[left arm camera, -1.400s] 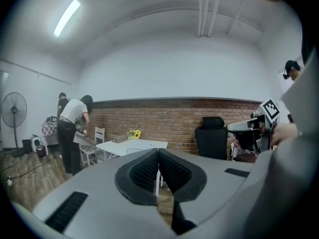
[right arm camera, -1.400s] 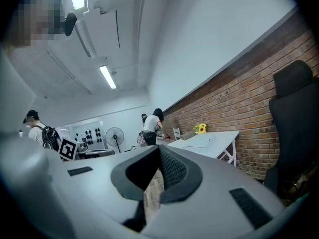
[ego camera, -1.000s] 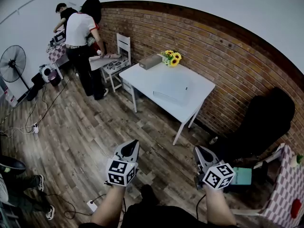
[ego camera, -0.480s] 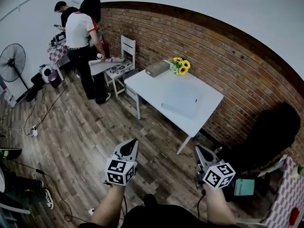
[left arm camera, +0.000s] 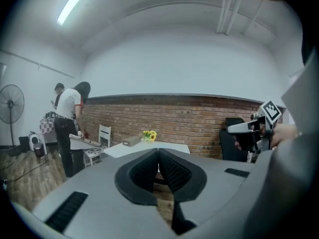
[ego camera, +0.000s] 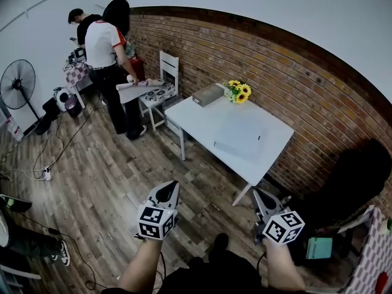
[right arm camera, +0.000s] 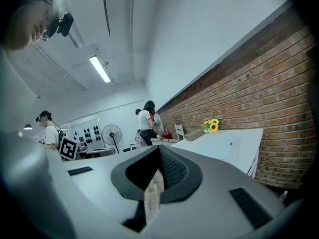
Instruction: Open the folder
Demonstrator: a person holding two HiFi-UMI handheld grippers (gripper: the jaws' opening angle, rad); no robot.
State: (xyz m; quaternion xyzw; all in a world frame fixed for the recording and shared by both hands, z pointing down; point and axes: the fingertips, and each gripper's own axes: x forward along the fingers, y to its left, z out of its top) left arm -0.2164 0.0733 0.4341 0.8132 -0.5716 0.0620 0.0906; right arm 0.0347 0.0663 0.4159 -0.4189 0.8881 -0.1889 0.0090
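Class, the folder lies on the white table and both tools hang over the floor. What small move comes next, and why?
Probably step closer to the table: the left tool and right tool are shut, empty and well short of the folder, which lies flat on it.

A wood-plank floor (ego camera: 104,176) lies under the left gripper (ego camera: 170,187). Ahead and right of it a white table (ego camera: 199,118) stands by the brick wall (ego camera: 294,72), with a fan (ego camera: 17,83) far left.

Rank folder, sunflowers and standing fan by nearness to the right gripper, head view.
1. Folder, on the white table ahead of the right gripper.
2. Sunflowers, table's far end.
3. Standing fan, far left.
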